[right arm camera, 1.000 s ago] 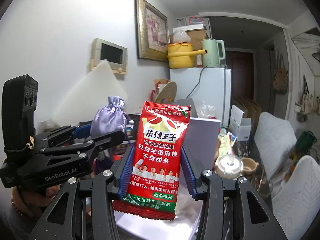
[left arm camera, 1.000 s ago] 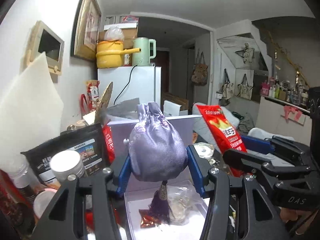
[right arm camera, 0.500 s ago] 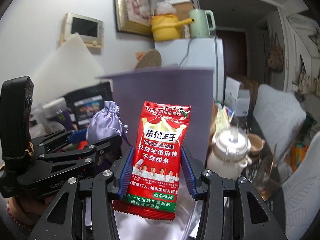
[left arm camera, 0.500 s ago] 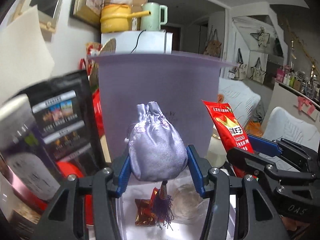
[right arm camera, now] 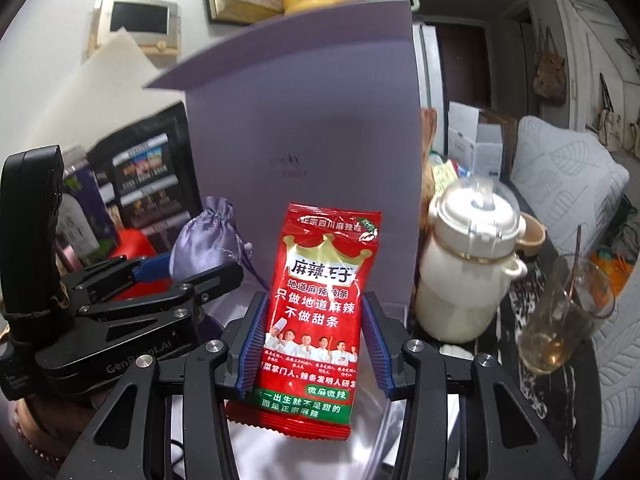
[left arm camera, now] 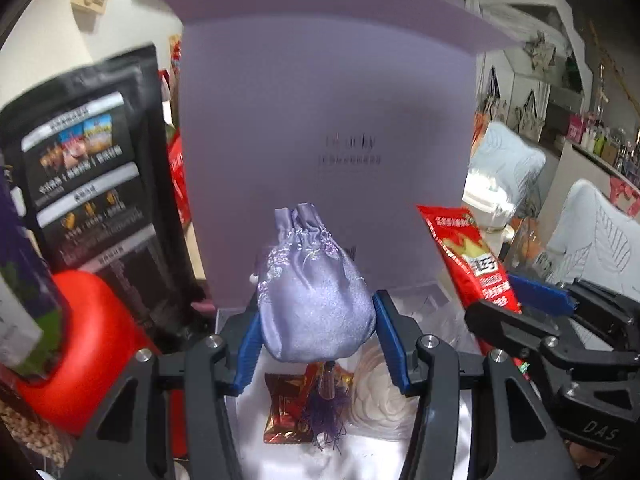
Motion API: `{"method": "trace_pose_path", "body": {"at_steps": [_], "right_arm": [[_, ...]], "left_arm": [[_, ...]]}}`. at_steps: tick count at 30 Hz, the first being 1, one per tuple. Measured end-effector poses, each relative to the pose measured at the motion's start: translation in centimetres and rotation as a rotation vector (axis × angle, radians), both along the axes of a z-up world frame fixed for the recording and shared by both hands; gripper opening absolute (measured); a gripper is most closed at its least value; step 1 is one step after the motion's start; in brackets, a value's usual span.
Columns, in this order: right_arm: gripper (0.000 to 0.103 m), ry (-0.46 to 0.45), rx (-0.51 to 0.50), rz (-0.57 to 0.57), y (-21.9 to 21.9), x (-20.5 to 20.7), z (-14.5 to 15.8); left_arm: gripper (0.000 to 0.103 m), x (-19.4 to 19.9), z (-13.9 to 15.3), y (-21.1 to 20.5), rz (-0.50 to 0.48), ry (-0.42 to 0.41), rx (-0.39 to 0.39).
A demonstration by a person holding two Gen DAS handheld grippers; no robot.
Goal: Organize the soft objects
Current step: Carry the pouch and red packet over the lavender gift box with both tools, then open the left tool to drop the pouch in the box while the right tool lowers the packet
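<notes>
A lavender gift box (left arm camera: 320,160) fills the middle of both views, its lid standing upright and its white satin lining (left arm camera: 400,452) open below, at 6 o'clock. In the right wrist view the right gripper (right arm camera: 312,344) is clenched on a red snack packet (right arm camera: 320,304), held upright by its lower sides above the lining. The packet looks light, crinkly and slick, with air inside, so a hold across the flat sides seems safer than one on the sealed edges. At 9 o'clock the left gripper (right arm camera: 192,276) pinches a lilac satin pouch (right arm camera: 212,236). In the left wrist view that pouch (left arm camera: 316,300) sits at centre, squeezed at its belly; it looks soft, light and slippery, its purple tassel (left arm camera: 326,412) dangling over a gold-red candy (left arm camera: 288,412) and a white flower-shaped piece (left arm camera: 380,396) in the box.
</notes>
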State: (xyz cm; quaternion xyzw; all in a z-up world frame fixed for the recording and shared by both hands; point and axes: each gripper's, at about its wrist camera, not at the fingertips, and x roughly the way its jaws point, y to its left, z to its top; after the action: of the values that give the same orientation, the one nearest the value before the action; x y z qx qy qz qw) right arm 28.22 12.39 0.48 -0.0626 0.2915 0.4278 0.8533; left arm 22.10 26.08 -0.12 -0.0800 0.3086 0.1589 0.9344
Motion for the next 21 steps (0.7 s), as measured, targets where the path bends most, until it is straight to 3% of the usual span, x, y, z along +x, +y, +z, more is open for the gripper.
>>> {"method": "trace_pose_path", "body": {"at_steps": [21], "right_arm": [[0.046, 0.062, -0.093, 0.009, 1.8, 0.7, -3.0]], "left_arm": [[0.052, 3.0, -6.3, 1.4, 0.042, 0.250, -0.068]]}}
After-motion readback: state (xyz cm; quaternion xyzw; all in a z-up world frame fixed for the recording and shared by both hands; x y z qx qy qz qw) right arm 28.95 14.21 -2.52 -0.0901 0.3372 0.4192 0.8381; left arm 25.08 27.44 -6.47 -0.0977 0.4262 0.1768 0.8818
